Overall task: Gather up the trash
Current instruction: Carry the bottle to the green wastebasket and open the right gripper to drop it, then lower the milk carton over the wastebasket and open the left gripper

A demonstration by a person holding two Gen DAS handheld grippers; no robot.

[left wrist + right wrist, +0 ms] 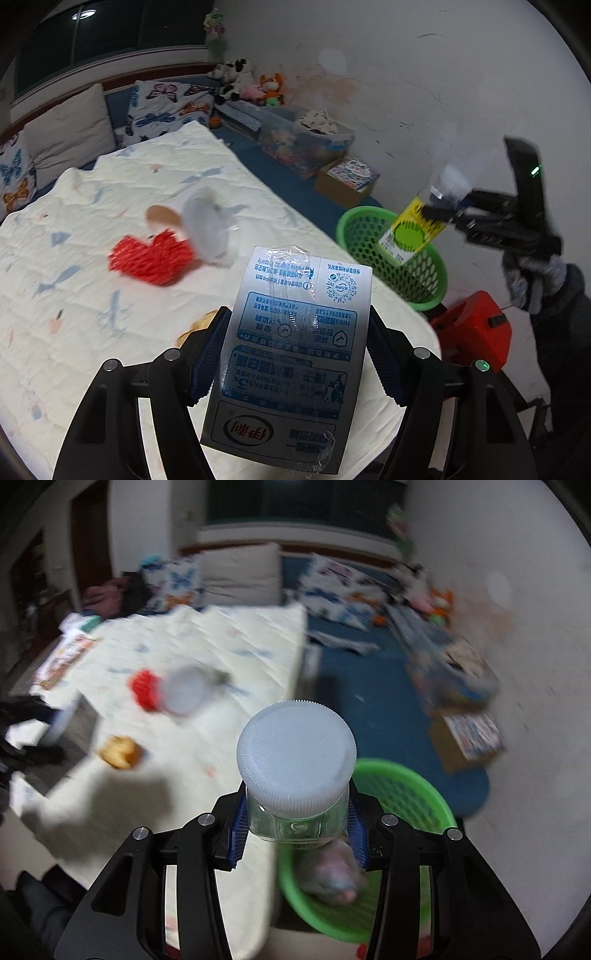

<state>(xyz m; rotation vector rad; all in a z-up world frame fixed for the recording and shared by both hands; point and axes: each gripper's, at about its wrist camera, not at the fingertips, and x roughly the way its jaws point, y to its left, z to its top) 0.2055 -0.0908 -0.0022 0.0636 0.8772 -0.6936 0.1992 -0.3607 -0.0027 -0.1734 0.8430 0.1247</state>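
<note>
Trash lay in several spots around the green basket (397, 254), a round plastic bin with honeycomb holes standing on the floor just beside the corner of the quilted white bed (92, 229). On the bed, well away from the basket, sat a red ridged wrapper (153, 260), a blurred pale round container (207, 229) touching it, and a yellowish crumpled scrap (120, 752) nearer the bed's edge. Beyond the basket, against the scuffed wall, stood a cardboard box (345, 181) and a clear storage tub (303, 138) — nothing blocked the basket's mouth.

The left gripper (295, 347) clenched a flat, glossy milk carton (291, 347) between its blue ribbed pads, over the bed. The right gripper (297, 825) gripped a clear plastic jar (297, 775) with a white ribbed lid — held above the basket, where something pale and crumpled (332, 878) lay inside.
</note>
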